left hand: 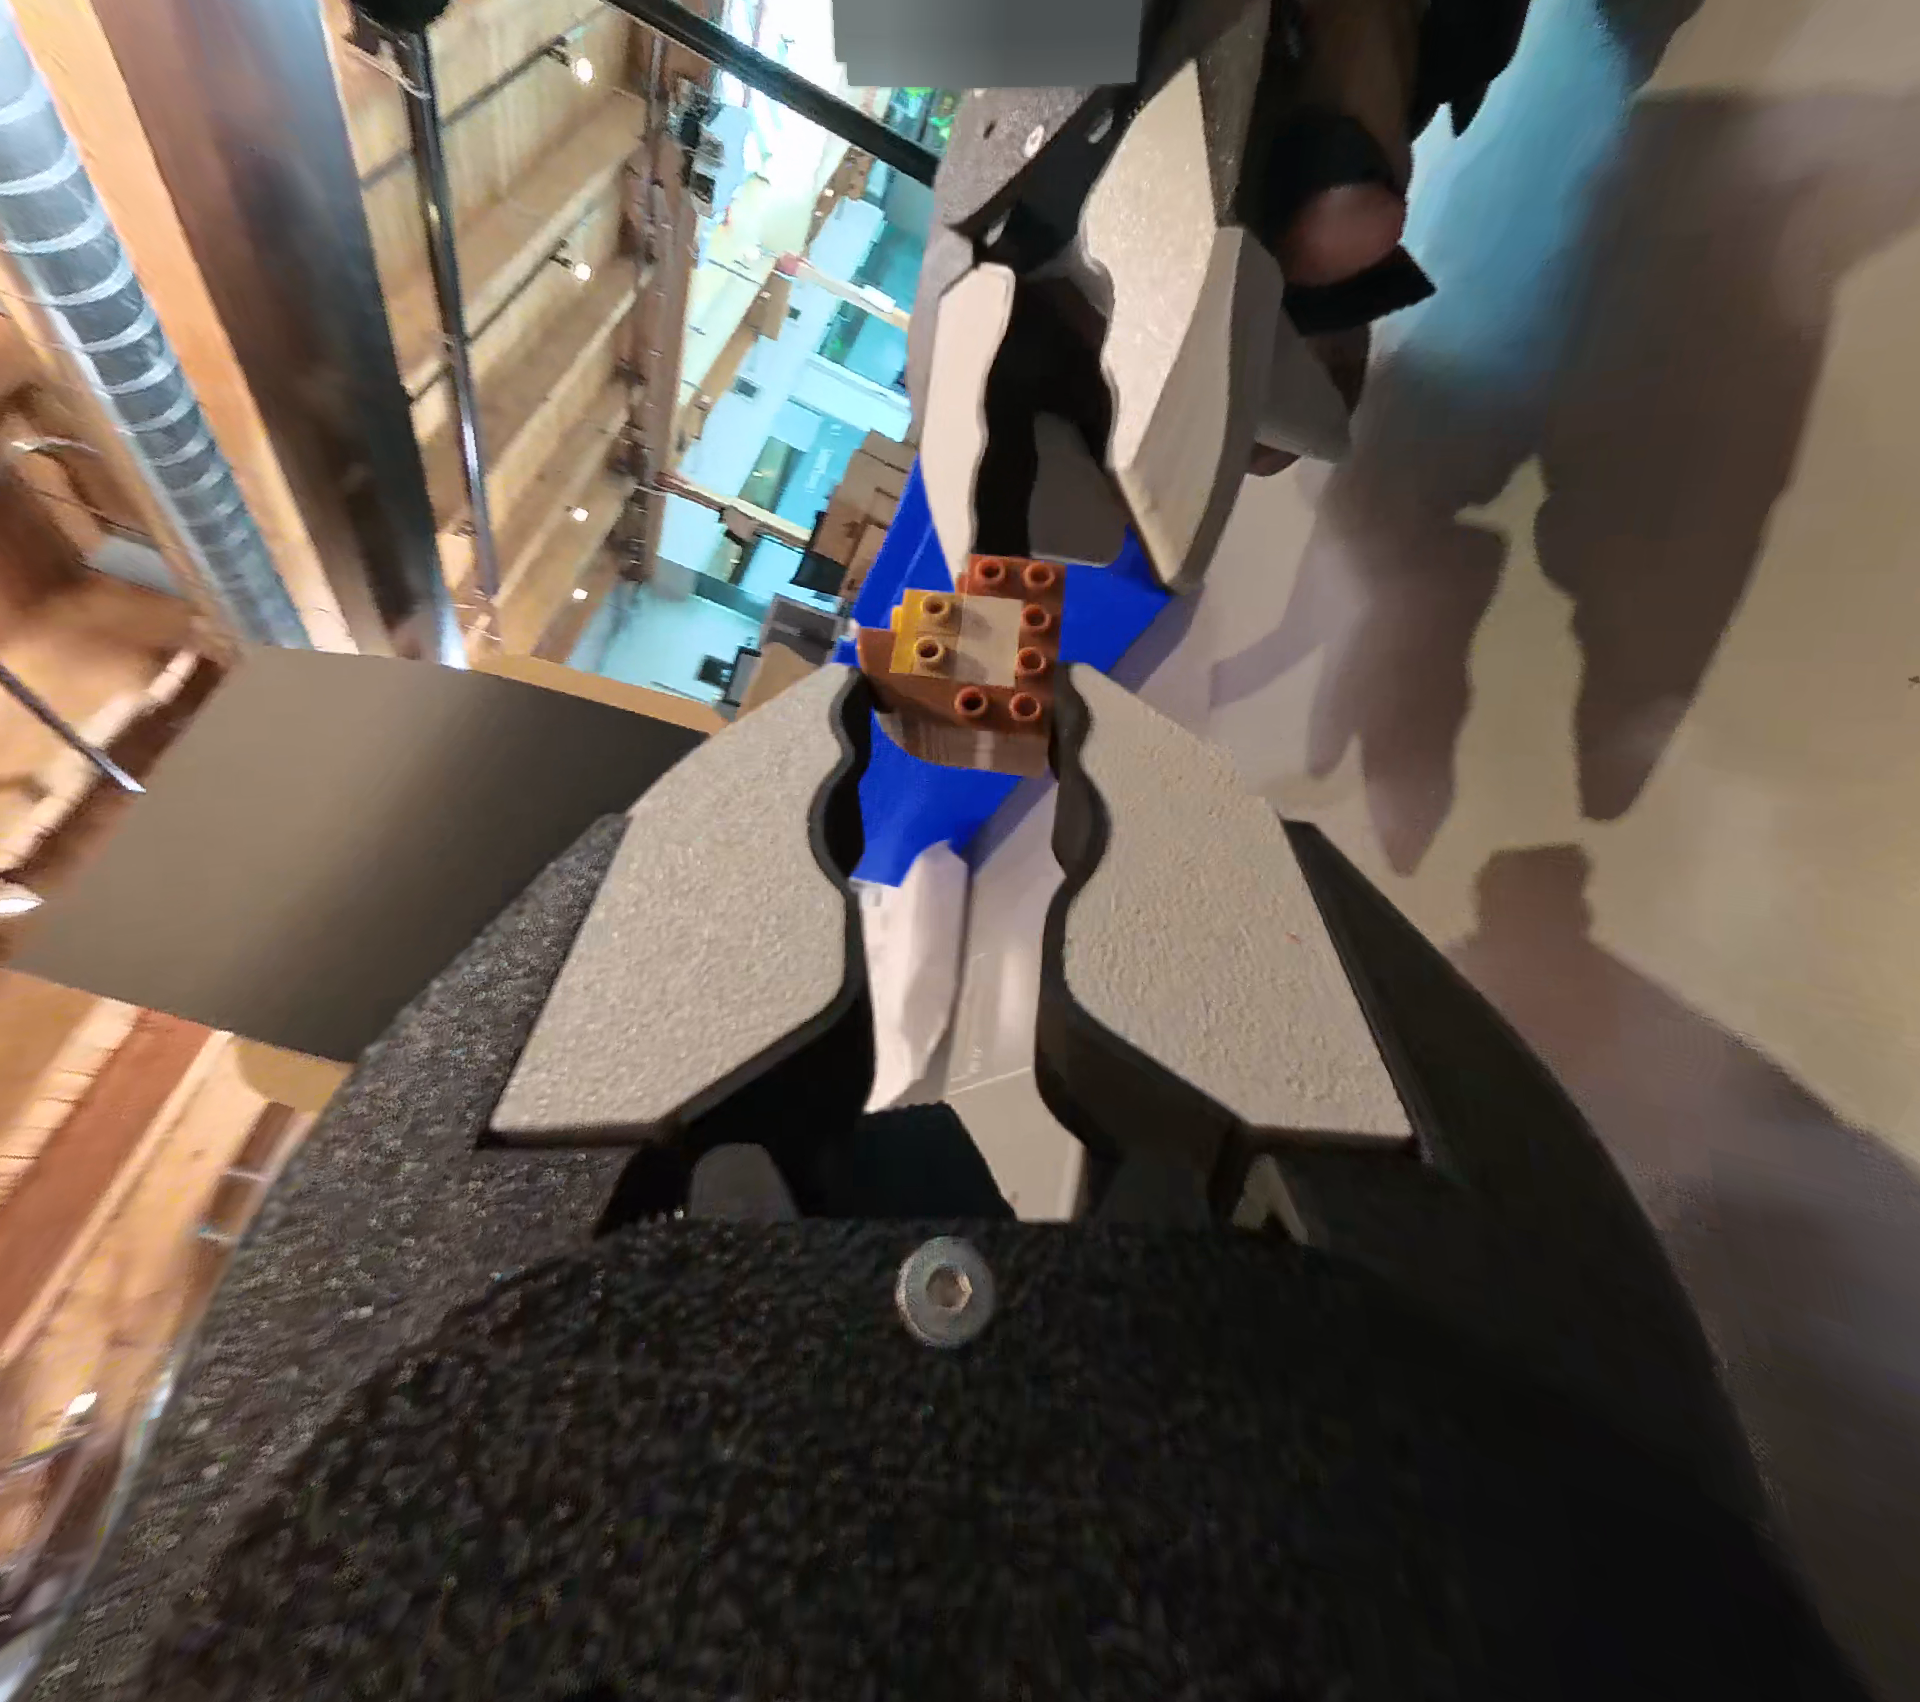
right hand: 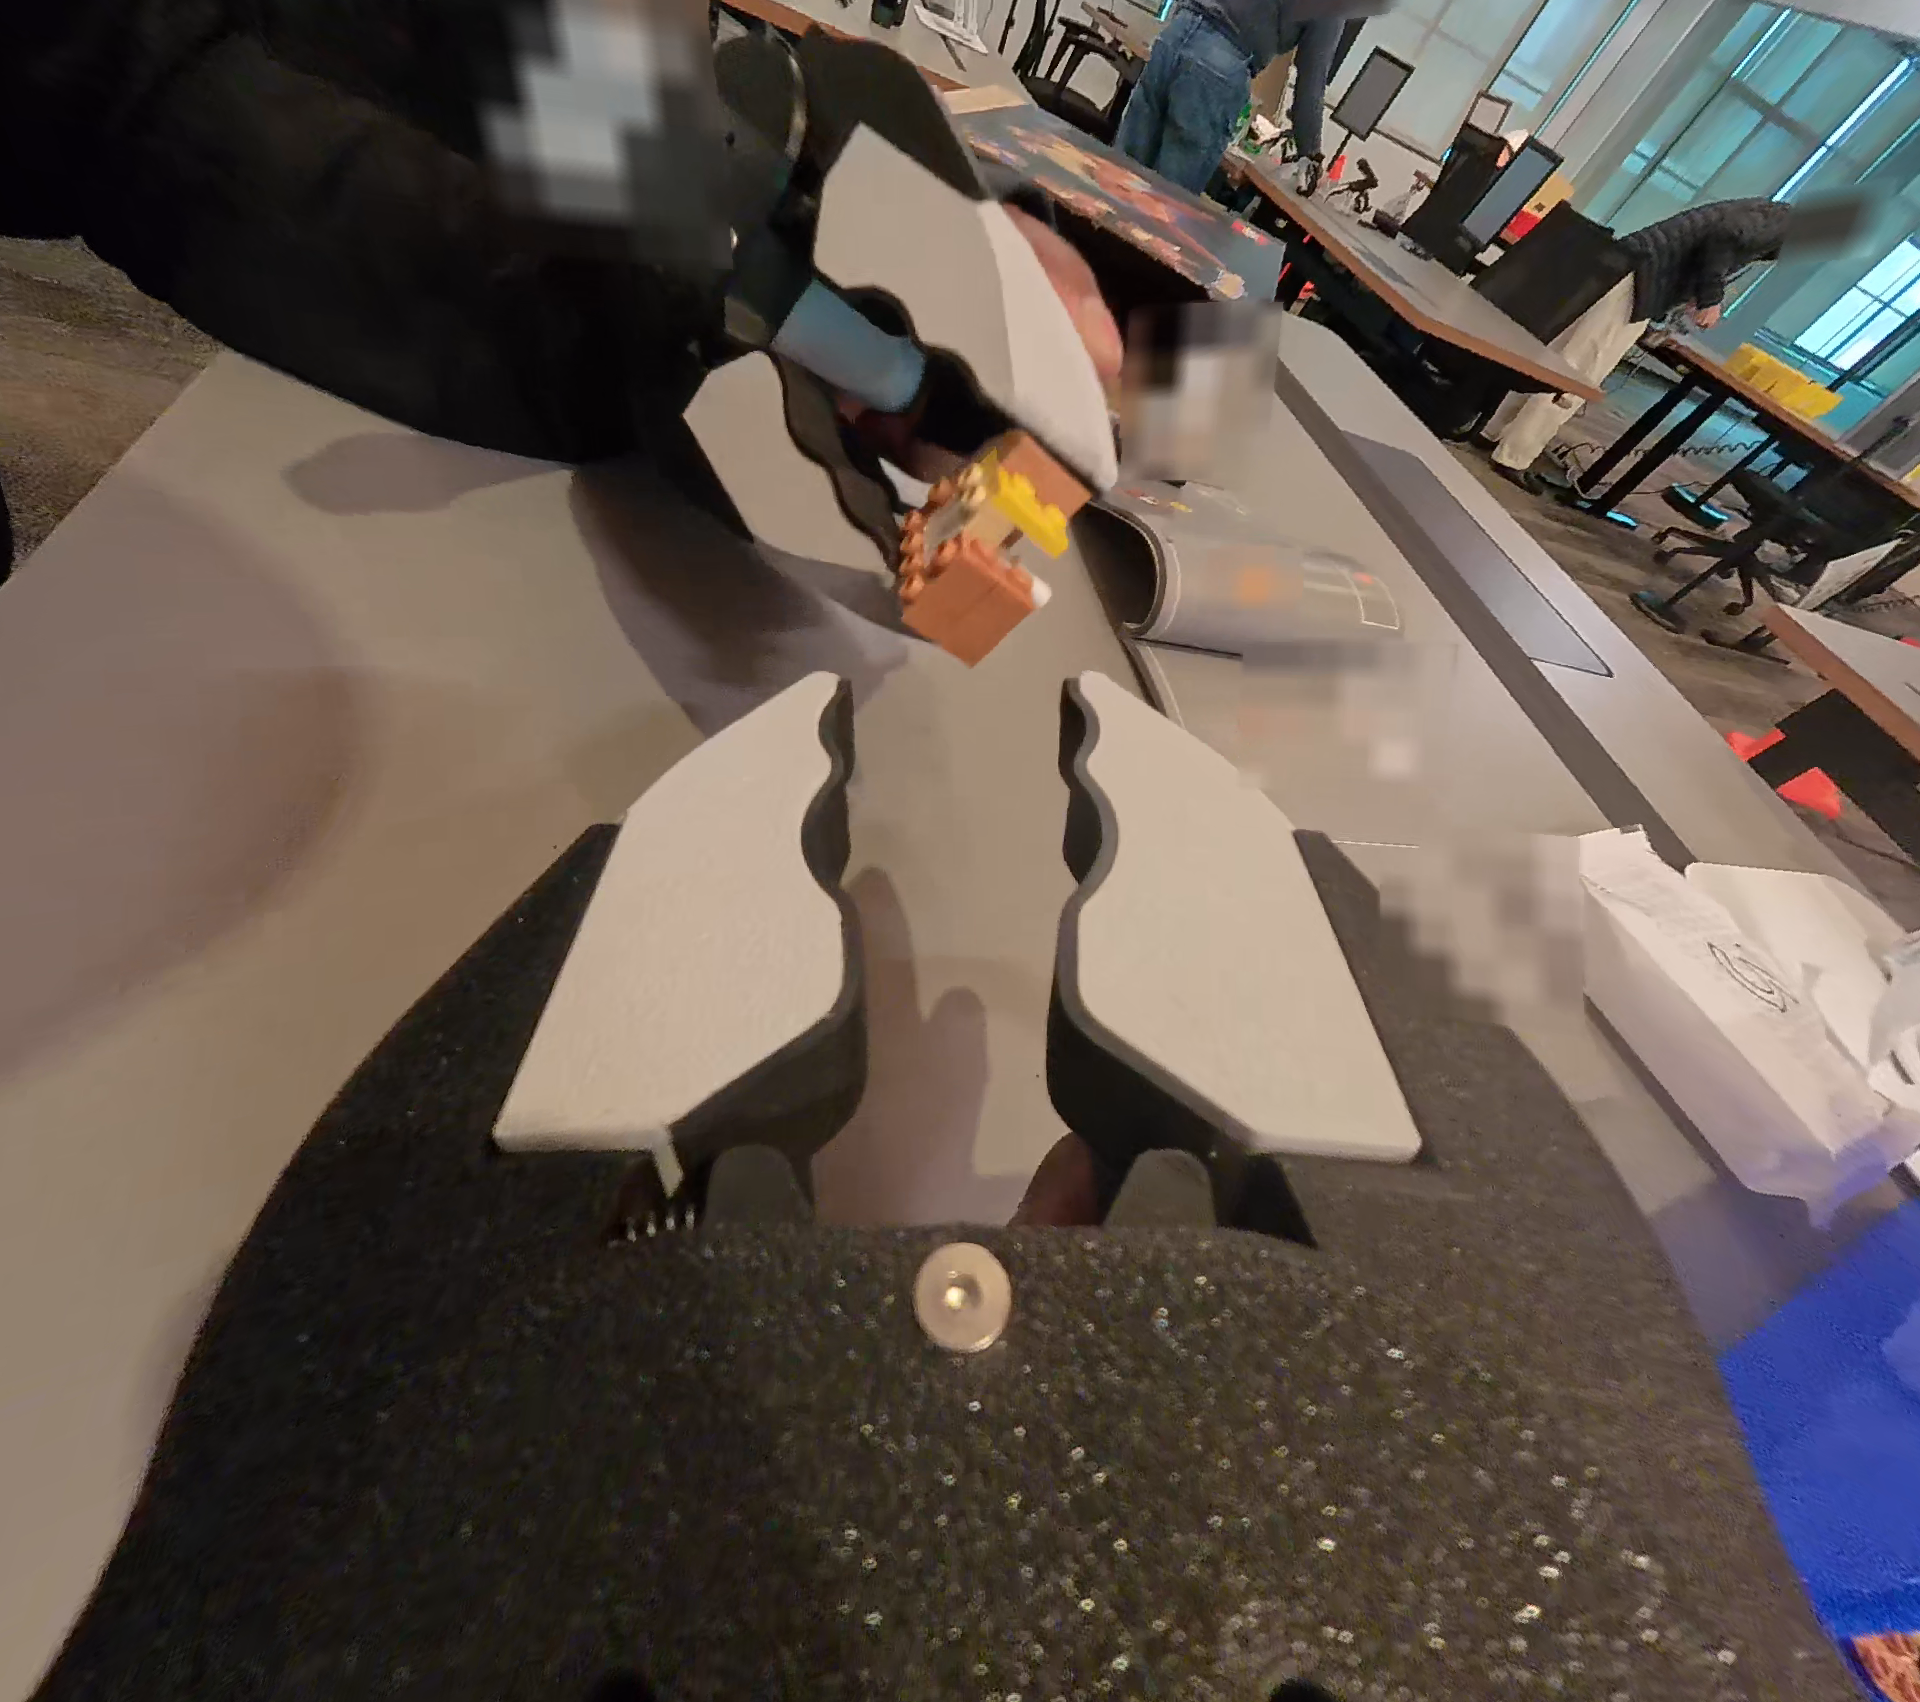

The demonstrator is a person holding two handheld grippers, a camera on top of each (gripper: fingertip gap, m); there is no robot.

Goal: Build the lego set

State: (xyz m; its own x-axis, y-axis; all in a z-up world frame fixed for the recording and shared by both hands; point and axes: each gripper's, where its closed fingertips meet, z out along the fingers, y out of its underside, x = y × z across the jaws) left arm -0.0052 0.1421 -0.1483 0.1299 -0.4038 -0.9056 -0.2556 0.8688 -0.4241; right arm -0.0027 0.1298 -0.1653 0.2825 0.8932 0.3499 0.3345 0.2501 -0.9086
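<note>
A: We log the brick assembly [left hand: 987,665] first. It is a small stack of brown studded bricks with a yellow brick [right hand: 1029,509] and a pale tan plate set in among them.

B: Agreed. In the left wrist view its studded face looks back at the camera, brown studs ringing the tan patch, the yellow brick's two studs on the left side. In the right wrist view the same assembly [right hand: 971,598] is tilted, its long axis slanting down and to the left, studs facing left.

A: Where is it? We see it in the air above the grey tabletop [right hand: 312,717], casting a shadow there, not touching the surface.

B: The left gripper [left hand: 961,707] is clenched on it: its tips sit against two opposite sides of the brown stack, and the right wrist view shows that gripper [right hand: 997,489] clamping it from above.

A: The right gripper [right hand: 956,707] has its jaws parted with only tabletop between them; it holds nothing. In the left wrist view it [left hand: 1060,551] sits just beyond the assembly, fingertips near the brown studs; contact we cannot tell.

B: Nearby: a curled booklet [right hand: 1247,582] lies on the tabletop behind the assembly, and a blue bin [left hand: 935,811] shows beneath it.
</note>
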